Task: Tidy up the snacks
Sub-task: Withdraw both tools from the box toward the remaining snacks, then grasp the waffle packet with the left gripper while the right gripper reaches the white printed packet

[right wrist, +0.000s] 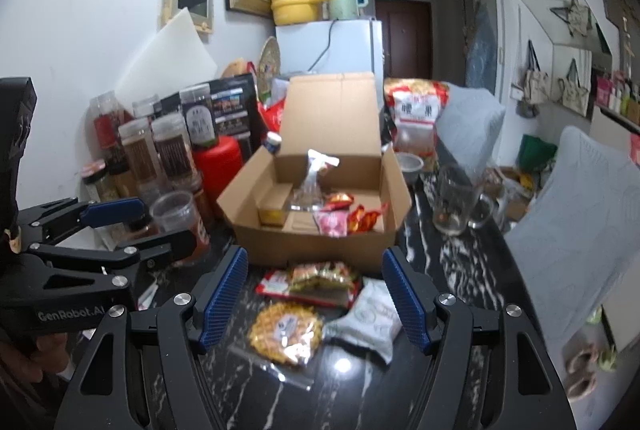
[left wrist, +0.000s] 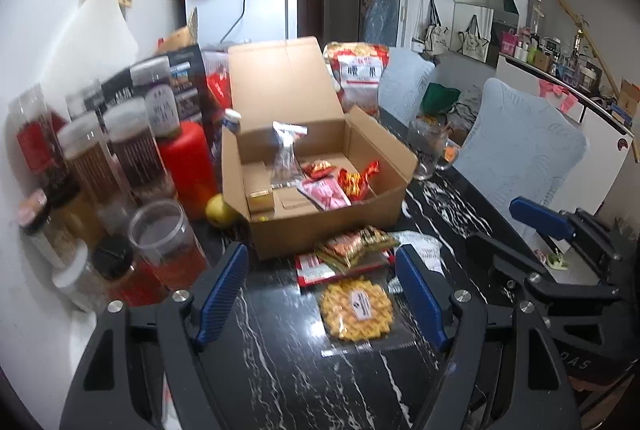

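Note:
An open cardboard box (left wrist: 328, 230) (right wrist: 312, 248) stands on the black marble table with its lid up. Inside lie red snack packets (left wrist: 356, 177), a pink packet (left wrist: 326, 191), a clear bag (left wrist: 286, 157) and a small yellow box (left wrist: 260, 199). In front of the box lie a yellow snack bag (left wrist: 356, 310) (right wrist: 286, 326), a green-gold packet (left wrist: 356, 244) (right wrist: 324, 276) on a red packet (left wrist: 314, 266) (right wrist: 276, 284), and a white pouch (right wrist: 368, 314). My left gripper (left wrist: 322, 262) (right wrist: 167, 220) is open above these packets. My right gripper (right wrist: 315, 262) (left wrist: 494, 222) is open beside it, touching nothing.
Tall spice jars (left wrist: 136, 149) and a red canister (left wrist: 186, 165) crowd the left wall side, with a yellow fruit (left wrist: 220, 209) by the box. Glass mugs (right wrist: 456, 201) stand right of the box. A large nut bag (right wrist: 416, 117) is behind it. Light-blue covered chairs (left wrist: 516, 145) line the table's right edge.

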Demonstrator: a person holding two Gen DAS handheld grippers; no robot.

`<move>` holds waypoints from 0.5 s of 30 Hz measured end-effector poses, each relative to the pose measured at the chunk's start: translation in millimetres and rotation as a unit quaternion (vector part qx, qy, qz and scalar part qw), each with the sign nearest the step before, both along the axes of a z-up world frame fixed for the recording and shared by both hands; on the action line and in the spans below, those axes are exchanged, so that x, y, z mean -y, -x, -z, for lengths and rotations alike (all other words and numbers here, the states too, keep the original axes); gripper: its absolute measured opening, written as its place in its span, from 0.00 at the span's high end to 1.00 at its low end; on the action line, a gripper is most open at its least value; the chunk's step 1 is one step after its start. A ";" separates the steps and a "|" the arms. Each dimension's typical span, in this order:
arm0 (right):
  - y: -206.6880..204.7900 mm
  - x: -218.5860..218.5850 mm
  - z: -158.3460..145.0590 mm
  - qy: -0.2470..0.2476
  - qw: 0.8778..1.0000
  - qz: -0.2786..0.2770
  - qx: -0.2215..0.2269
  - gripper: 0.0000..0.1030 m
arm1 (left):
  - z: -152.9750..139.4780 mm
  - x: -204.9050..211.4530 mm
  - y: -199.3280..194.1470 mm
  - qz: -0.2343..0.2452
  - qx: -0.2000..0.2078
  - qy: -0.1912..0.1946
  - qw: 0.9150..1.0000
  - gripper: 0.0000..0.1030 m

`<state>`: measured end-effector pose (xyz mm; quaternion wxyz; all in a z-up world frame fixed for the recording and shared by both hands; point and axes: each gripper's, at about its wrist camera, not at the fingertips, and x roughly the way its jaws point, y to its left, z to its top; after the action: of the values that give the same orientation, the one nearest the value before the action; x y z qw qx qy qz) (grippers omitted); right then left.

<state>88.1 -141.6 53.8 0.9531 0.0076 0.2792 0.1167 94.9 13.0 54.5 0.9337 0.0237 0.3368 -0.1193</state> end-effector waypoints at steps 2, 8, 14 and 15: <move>1.9 2.0 7.9 -0.003 1.000 0.001 -0.008 0.32 | 7.7 2.2 2.4 0.008 -0.005 0.008 1.000 0.26; 6.1 8.7 30.7 0.001 1.000 0.010 -0.026 0.32 | 36.1 11.0 -0.3 0.015 -0.050 0.015 0.999 0.26; 4.7 16.7 56.2 0.007 0.999 0.018 -0.051 0.32 | 64.8 17.9 -5.4 0.012 -0.076 0.020 0.997 0.26; 4.1 17.9 60.1 0.009 0.998 0.019 -0.055 0.32 | 70.3 20.2 -7.2 0.011 -0.081 0.020 0.996 0.26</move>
<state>84.0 -159.4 -6.3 0.9383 0.0109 0.3323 0.0951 102.1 -7.2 -15.8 0.9022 -0.0010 0.4085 -0.1381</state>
